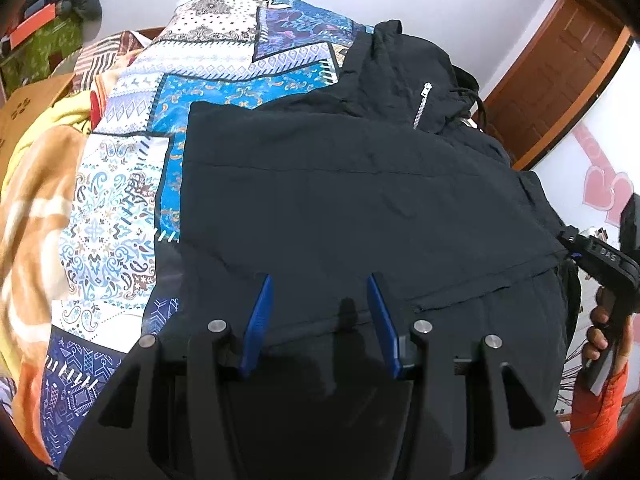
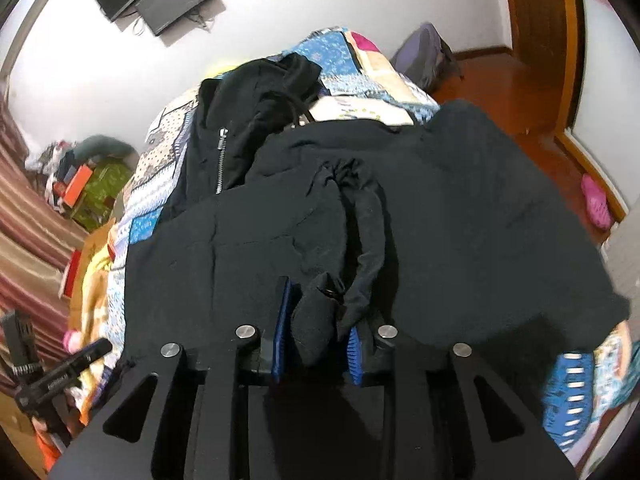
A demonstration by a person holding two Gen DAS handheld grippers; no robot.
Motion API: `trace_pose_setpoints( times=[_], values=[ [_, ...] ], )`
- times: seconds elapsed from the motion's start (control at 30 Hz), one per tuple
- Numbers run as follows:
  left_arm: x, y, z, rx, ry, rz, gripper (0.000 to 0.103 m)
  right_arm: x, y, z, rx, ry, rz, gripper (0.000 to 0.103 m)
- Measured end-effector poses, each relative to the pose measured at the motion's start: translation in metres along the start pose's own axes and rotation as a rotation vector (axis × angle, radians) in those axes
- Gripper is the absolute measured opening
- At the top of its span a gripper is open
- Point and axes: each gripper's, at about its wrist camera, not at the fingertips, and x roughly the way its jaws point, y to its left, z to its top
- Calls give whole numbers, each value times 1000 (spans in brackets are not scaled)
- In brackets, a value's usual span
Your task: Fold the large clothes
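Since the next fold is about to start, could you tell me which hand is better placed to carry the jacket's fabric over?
Probably the right. The right gripper is already shut on a bunched piece of the black jacket, so it can draw that over. The left gripper hangs open above flat cloth, holding nothing.

One black jacket [image 1: 360, 200], one patchwork bedspread [image 1: 132, 184], two grippers, one pink slipper [image 2: 596, 200].

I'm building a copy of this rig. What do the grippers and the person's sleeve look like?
Each gripper, left gripper and right gripper, has black angular linkages, silver round pins and two ribbed blue fingers. The sleeve is orange.
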Motion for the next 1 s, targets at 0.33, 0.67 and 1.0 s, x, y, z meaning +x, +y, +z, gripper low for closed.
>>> trace_pose_setpoints(
  times=[0.33,0.67,1.0],
  values=[
    [-13,-24,4,79,-68,17,48,-59,5,-7,-116,-100,-91,36],
    [-25,-33,11,68,-135,-3,57,-116,-76,-7,133,-218,-238,61],
    [-20,-36,10,66,-123,-2,58,-79,-177,-38,526,-69,-135,61]
  ],
)
